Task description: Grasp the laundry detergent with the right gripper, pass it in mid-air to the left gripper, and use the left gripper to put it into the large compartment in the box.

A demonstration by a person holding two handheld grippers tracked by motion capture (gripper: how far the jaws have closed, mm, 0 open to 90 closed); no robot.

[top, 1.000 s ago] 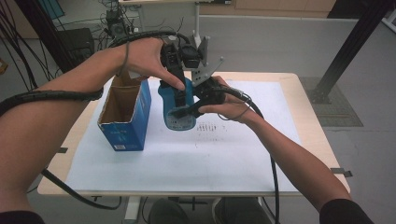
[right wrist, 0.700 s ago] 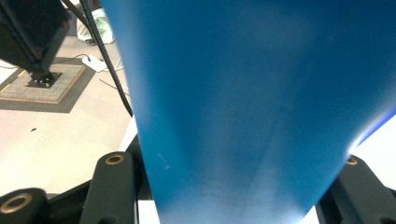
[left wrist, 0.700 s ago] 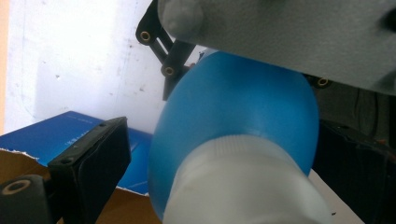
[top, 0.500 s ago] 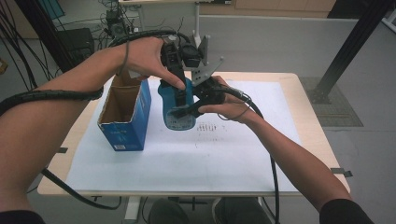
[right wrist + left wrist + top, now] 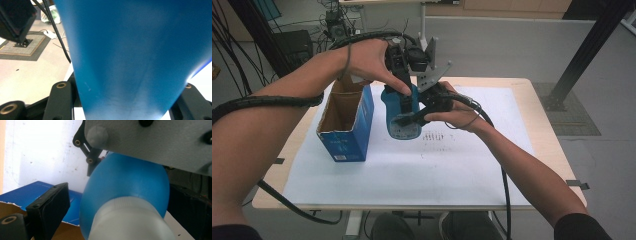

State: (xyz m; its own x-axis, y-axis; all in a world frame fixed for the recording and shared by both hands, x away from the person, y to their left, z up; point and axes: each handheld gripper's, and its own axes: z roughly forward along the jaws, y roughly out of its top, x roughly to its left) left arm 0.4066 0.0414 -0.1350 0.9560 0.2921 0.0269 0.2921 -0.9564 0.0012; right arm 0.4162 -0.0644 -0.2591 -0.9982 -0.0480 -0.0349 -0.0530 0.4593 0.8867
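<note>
- The blue bottle [image 5: 402, 117] is held up over the white sheet [image 5: 412, 170] that covers the table [image 5: 542, 125], just right of the open blue carton [image 5: 346, 125]; its base hangs near the sheet, and I cannot tell whether it touches.
- The right gripper [image 5: 412, 119] comes in from the right with its 2 jaws clamped on the bottle's lower body; in the right gripper view the blue wall [image 5: 135, 57] sits tight between both jaws.
- The left gripper [image 5: 404, 82] comes down from above at the bottle's top. In the left gripper view the white cap [image 5: 130, 220] and blue shoulder lie between its jaws: the left jaw stands clear of the cap with a gap, and the right jaw is dark and hard to read, so I cannot tell whether this gripper grips.
- The carton stands upright, flaps open, bare cardboard showing inside; it sits close beside the bottle on the left hand's [image 5: 369, 62] side, near that forearm.
- The right gripper's grey plate [image 5: 155, 142] crowds in just over the bottle.
- Faint rows of small print [image 5: 437, 140] mark the sheet right of the bottle.
- A thick black cable [image 5: 267, 102] drapes over the left forearm; another runs along the right arm.
- Behind the table stand a black case [image 5: 294, 45] and tangled wires on the floor.
</note>
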